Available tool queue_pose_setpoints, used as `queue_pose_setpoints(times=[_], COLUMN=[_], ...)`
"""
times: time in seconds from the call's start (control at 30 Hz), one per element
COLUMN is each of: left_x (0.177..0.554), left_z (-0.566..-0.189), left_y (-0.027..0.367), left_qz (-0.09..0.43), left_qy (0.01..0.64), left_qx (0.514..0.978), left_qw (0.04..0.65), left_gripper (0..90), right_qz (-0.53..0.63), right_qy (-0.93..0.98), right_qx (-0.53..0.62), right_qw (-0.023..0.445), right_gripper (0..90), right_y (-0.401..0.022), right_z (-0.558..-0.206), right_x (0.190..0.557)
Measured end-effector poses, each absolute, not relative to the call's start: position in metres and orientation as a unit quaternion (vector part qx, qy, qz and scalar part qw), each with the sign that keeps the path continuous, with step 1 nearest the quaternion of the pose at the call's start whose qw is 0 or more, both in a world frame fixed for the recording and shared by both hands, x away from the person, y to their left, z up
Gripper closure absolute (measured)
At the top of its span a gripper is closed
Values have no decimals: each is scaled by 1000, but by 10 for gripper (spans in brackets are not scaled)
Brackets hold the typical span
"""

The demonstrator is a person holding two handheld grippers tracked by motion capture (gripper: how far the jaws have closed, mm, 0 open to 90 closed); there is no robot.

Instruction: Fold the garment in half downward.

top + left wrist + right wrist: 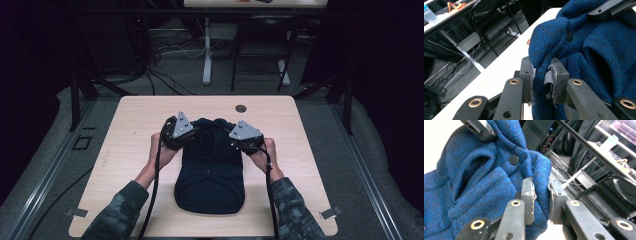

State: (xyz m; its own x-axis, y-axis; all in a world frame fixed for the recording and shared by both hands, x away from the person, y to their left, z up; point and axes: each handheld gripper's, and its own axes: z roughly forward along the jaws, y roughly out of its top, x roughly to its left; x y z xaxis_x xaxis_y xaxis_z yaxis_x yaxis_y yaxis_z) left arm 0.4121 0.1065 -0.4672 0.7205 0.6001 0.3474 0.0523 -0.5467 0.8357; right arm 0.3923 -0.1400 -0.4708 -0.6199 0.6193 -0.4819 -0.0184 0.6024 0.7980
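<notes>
A dark blue knitted garment (210,172) lies on the light wooden table (130,130), its far end lifted and bunched. My left gripper (192,131) is shut on a fold of the blue knit (584,57) at the garment's far left. My right gripper (231,137) is shut on a fold of the same knit (481,182) at its far right, close to a dark button (514,159). In each gripper view the other gripper's black jaw pokes in at the top. A hand holds each gripper, with camouflage sleeves (117,212) coming in from below.
The table has a round cable hole (241,108) near its far edge. Beyond it stand a desk leg (207,50), a black chair (260,47) and loose cables (165,52) on the floor. Black rails run along both sides of the table.
</notes>
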Motion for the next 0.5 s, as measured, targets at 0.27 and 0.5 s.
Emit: queue_pose_setpoints(times=[0.27,0.5], left_x=[411,417], left_z=[-476,-482], left_y=[114,121], left_qz=[285,256], left_qy=[213,249], left_qx=[828,826], left_qw=[432,437], left_gripper=[725,516], right_qz=[404,407], right_qy=[803,806], right_qx=[177,164], right_qw=[401,398], right_gripper=[778,781], right_y=[-137,-135], right_z=[-475,-481], right_x=[388,395])
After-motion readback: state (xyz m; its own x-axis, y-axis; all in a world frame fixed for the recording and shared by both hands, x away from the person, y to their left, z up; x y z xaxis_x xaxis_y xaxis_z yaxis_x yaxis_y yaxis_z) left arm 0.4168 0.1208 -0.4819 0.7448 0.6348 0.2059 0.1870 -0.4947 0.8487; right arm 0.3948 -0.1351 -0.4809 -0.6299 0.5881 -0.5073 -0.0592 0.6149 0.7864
